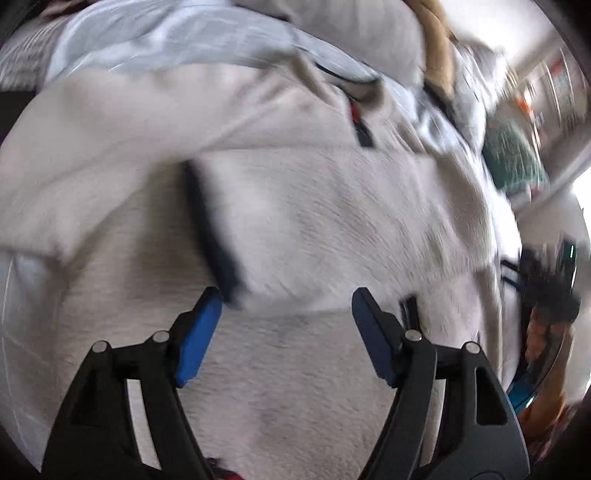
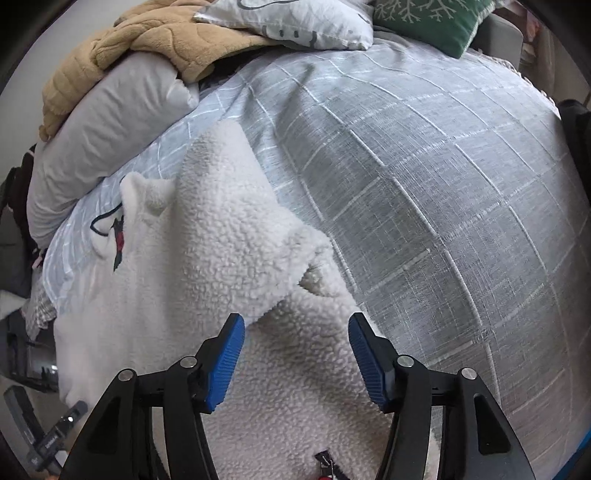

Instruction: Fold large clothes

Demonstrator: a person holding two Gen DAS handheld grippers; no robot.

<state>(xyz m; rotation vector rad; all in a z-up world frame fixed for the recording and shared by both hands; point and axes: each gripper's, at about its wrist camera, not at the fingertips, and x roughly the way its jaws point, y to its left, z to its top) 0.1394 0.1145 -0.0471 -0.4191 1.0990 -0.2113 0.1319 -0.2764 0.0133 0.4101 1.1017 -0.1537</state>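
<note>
Fingers of the right gripper are standing apart, their blue pads clear of the cloth, pinching nothing; a folded flap of the white fleece jacket is lying just ahead of and between them. The left gripper is likewise gaping above the same fleece, its pads pressing on nothing, and its view is smearing with blur, so I cannot tell how close it is hanging to the fabric.

Seen from the right wrist, the jacket is stretching away from the fingers up and to the left, its long axis running toward the collar and dark zipper, with one sleeve already lying folded across the body. The flap's edge is sitting nearest the right gripper, so that hand seems better placed for the next pinch; the left is hovering by a dark pocket trim further over the body.

Beyond the garment, the grey checked bedspread is lying bare to the right, leaving room to fold. A grey pillow, a tan plush blanket, a white cushion and a green cushion are piling up along the far side, close to the collar end, and could crowd a fold pushed that way.
</note>
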